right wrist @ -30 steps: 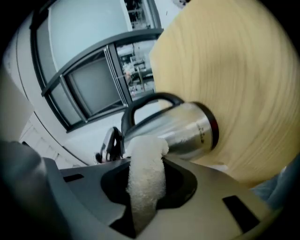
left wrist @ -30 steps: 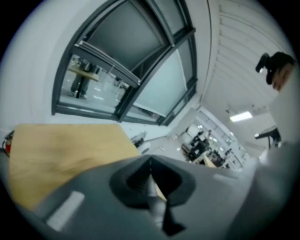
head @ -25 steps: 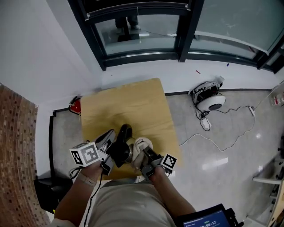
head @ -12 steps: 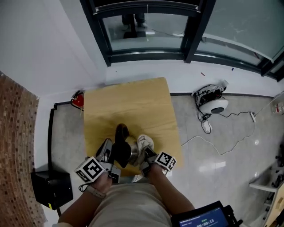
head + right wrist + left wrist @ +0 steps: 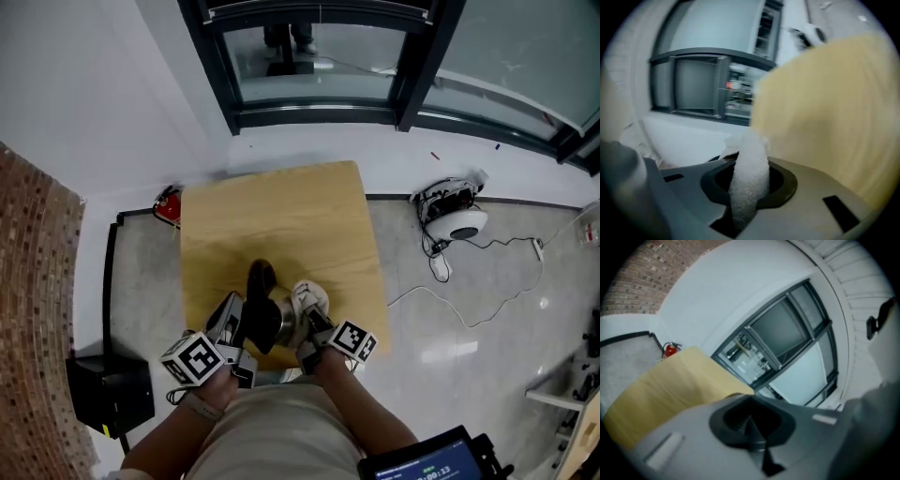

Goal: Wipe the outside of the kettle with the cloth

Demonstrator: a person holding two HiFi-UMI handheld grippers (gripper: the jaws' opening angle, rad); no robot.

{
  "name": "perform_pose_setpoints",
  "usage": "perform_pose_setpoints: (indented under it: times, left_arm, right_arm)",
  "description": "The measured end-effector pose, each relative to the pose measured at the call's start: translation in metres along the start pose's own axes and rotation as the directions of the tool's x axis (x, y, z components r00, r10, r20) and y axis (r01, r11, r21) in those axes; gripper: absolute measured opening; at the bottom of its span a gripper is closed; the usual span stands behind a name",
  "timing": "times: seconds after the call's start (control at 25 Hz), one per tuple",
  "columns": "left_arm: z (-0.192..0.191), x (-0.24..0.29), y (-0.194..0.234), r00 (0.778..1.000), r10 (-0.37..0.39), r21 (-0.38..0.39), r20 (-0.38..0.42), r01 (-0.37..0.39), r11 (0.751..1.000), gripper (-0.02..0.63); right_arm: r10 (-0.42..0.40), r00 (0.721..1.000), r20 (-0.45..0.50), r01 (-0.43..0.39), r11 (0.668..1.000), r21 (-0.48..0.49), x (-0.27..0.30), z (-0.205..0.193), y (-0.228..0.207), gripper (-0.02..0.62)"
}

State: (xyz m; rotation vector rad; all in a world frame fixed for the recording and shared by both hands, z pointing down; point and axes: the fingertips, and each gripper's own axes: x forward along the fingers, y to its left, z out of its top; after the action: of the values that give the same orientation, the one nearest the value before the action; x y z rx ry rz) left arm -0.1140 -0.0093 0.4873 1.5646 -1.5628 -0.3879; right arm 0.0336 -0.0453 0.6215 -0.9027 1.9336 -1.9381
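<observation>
A steel kettle (image 5: 272, 323) with a black handle (image 5: 260, 279) stands near the front edge of the wooden table (image 5: 281, 216). My left gripper (image 5: 228, 316) lies against the kettle's left side. Its jaws are shut, and in the left gripper view (image 5: 752, 427) nothing shows between them but a dark slit; the kettle is out of that view. My right gripper (image 5: 310, 321) is at the kettle's right side, shut on a white cloth (image 5: 305, 298). In the right gripper view the cloth (image 5: 749, 173) stands up from between the jaws, with the table (image 5: 834, 108) beyond.
A red extinguisher (image 5: 169, 206) sits by the table's far left corner. A black box (image 5: 111, 394) stands on the floor at the left, beside a brick wall (image 5: 33, 328). A white device with cables (image 5: 452, 217) lies on the floor to the right. Dark window frames (image 5: 319, 112) run behind the table.
My left gripper has drawn back toward the table's near edge and rolled. My right gripper has rolled a little, the cloth still in it. The kettle stays where it was.
</observation>
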Motion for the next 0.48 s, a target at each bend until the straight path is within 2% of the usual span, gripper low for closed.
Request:
perform_pose_setpoints:
  times: [0.04,0.08,0.12,0.16,0.2,0.24,0.28,0.32,0.36,0.44,0.48]
  left_arm:
    - [0.000,-0.001,0.003,1.000,0.000,-0.015,0.002,0.000,1.000,-0.014]
    - [0.001,-0.002,0.007,1.000,0.003,-0.033,0.006,-0.003,0.999,-0.014]
    - [0.002,-0.002,0.009,1.000,0.006,-0.047,0.010,-0.006,0.999,-0.014]
    - [0.004,-0.003,0.009,1.000,0.010,-0.049,0.014,-0.009,0.999,-0.014]
    - [0.005,-0.003,0.009,1.000,0.016,-0.044,0.018,-0.016,0.999,-0.014]
    - [0.005,-0.003,0.008,0.999,0.026,-0.047,0.022,-0.025,0.999,-0.014]
    - [0.004,-0.004,0.008,0.999,0.038,-0.069,0.032,-0.036,0.997,-0.014]
    - [0.003,-0.004,0.009,0.998,0.049,-0.110,0.049,-0.044,0.993,-0.014]
    - [0.001,-0.004,0.010,0.996,0.055,-0.162,0.071,-0.043,0.986,-0.014]
    - [-0.003,-0.001,0.008,0.993,0.044,-0.283,0.108,-0.012,0.959,-0.014]
    - [-0.007,0.001,0.005,0.993,0.031,-0.340,0.115,0.010,0.940,-0.014]
  right_arm:
    - [0.166,0.986,0.016,-0.163,0.980,-0.117,-0.009,-0.002,0.049,0.081]
    - [0.314,0.950,0.009,-0.303,0.924,-0.235,-0.019,-0.008,0.092,0.081]
    - [0.378,0.926,-0.006,-0.360,0.877,-0.318,-0.023,-0.014,0.112,0.081]
    - [0.341,0.940,-0.001,-0.320,0.882,-0.347,-0.019,-0.016,0.102,0.081]
    - [0.221,0.975,0.028,-0.202,0.931,-0.306,-0.011,-0.012,0.067,0.081]
    - [0.064,0.997,0.051,-0.053,0.979,-0.198,-0.001,-0.005,0.022,0.081]
    - [-0.063,0.997,0.051,0.067,0.994,-0.081,0.007,0.002,-0.016,0.081]
    - [-0.118,0.992,0.048,0.119,0.993,-0.024,0.011,0.009,-0.032,0.081]
    - [-0.099,0.993,0.061,0.102,0.994,-0.049,0.012,0.016,-0.026,0.081]
    - [0.060,0.992,0.112,-0.037,0.980,-0.194,0.000,0.032,0.022,0.081]
    - [0.139,0.982,0.131,-0.106,0.967,-0.232,-0.011,0.040,0.045,0.081]
